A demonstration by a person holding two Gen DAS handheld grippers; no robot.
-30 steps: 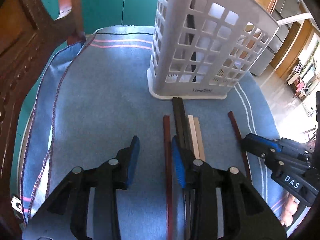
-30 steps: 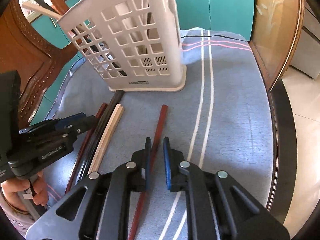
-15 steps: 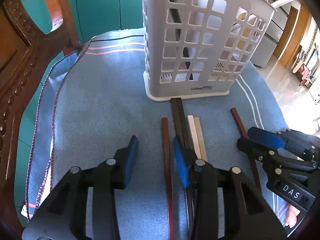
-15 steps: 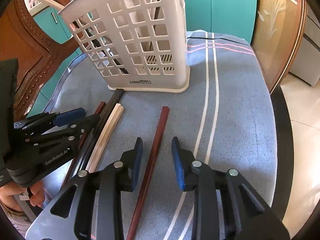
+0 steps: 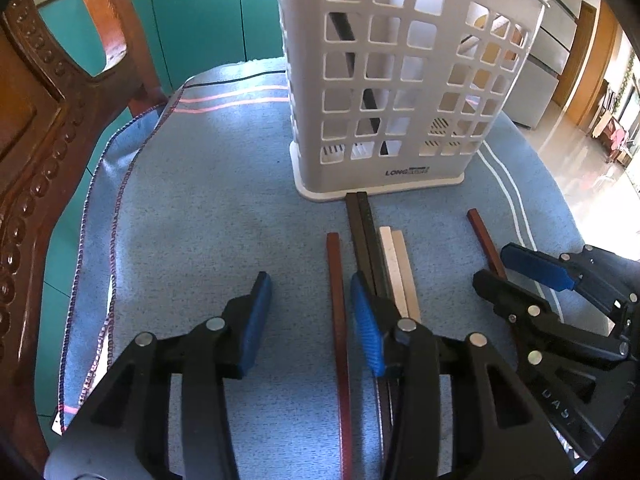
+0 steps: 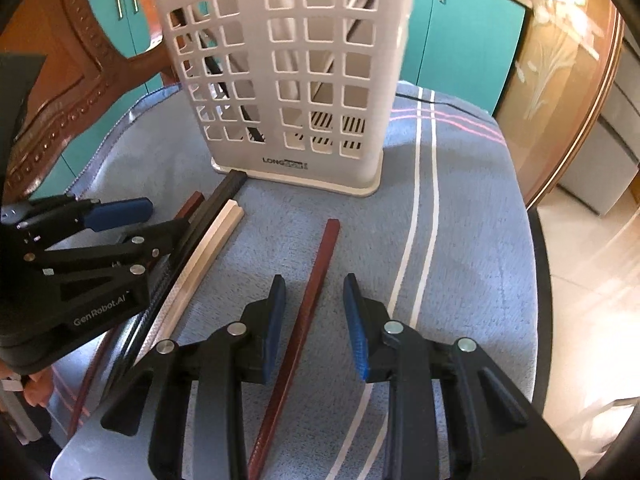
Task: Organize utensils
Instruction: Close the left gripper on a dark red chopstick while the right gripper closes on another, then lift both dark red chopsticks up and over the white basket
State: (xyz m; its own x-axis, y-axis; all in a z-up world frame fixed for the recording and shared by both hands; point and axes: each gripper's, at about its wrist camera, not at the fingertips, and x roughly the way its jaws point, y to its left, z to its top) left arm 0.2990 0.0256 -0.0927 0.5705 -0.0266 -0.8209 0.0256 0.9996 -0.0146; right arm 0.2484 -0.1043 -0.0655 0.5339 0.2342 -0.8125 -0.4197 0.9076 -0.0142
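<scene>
A white slotted utensil holder (image 5: 400,80) (image 6: 288,80) stands on the blue cloth, with a dark chopstick and a pale one inside. Loose chopsticks lie in front of it: a red-brown one (image 5: 338,320), a black pair (image 5: 366,240), a cream pair (image 5: 398,268) and another red-brown one (image 5: 486,240) (image 6: 308,308). My left gripper (image 5: 310,316) is open, its fingers either side of the first red-brown chopstick. My right gripper (image 6: 314,320) is open, astride the other red-brown chopstick; it also shows in the left wrist view (image 5: 524,276).
A blue cloth (image 5: 200,220) with white and pink stripes covers the round table. A carved wooden chair (image 5: 44,120) stands at the left. Teal cabinets (image 6: 460,40) are behind. The table's right edge (image 6: 536,280) drops to a tiled floor.
My right gripper has opened, from nearly shut to wide around the red-brown chopstick. Both grippers have tilted up, so the holder shows more fully. The left gripper stays open.
</scene>
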